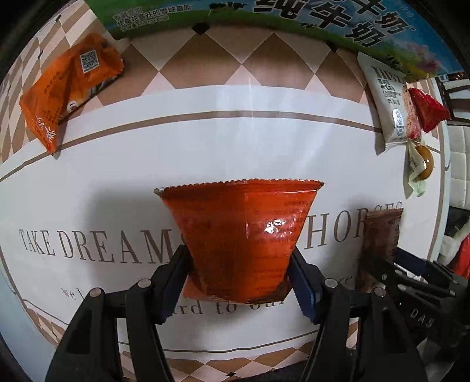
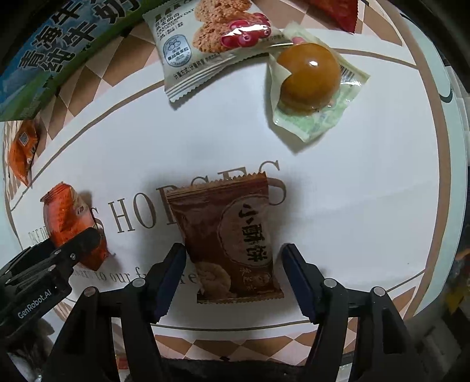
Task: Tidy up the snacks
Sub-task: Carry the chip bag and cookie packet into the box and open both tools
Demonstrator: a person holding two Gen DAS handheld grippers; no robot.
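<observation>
Support surface: white tabletop [image 1: 147,152] printed with grey lettering, bordered by a brown-and-pink diamond check.

- Glossy red-orange foil snack packet [image 1: 243,235], lying between the left fingers.
- Brown foil pastry packet [image 2: 235,235], lying between the right fingers.
- Orange crinkled plastic packet [image 1: 67,88], far beyond the left fingers, to their left.
- White cookie sachet [image 2: 199,50], beyond the right fingers.
- Clear-wrapped brown egg [image 2: 308,85], just beside the sachet.
- Blue-green milk carton [image 1: 293,17], along the far edge.
</observation>
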